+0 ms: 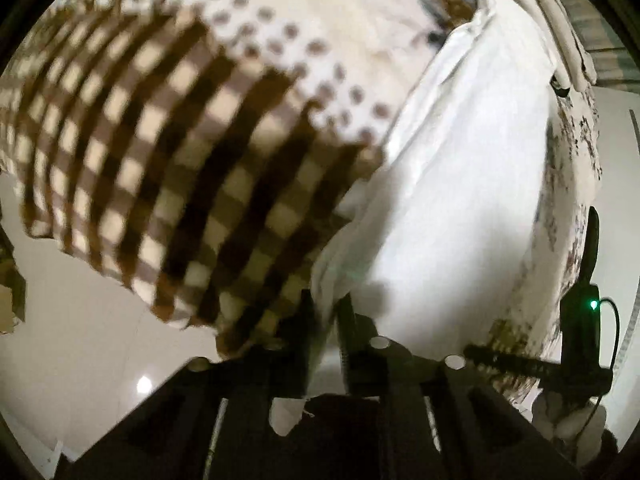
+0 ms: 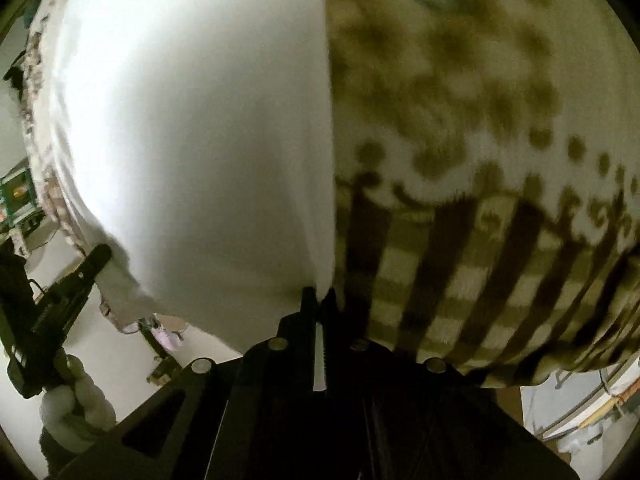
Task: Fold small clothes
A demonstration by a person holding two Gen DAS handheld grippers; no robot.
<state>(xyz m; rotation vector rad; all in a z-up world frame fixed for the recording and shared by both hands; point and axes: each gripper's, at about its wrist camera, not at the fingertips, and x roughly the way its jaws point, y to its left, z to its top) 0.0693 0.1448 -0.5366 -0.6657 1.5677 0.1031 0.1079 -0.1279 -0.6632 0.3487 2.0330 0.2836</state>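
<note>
White, smooth lining cloth and a brown-and-cream checked weave make up the small garment (image 1: pixel 208 168), which fills both wrist views and is held lifted above a pale glossy floor (image 1: pixel 100 340). A band of brown dots on cream borders the checks, and a blotchy brown print covers the cloth beyond it. In the left wrist view the black left gripper (image 1: pixel 326 312) is seen with its jaws nearly together, pinching a fold where the white inner layer meets the checked edge; a scrap of white cloth hangs down between the fingers. In the right wrist view the right gripper (image 2: pixel 318 300) is closed to a thin slit on the seam between the white panel and the checked panel. The other gripper, black and angular, is visible at each view's side, gripped by a white-gloved hand (image 2: pixel 78 412). Motion blur softens the pattern.
</note>
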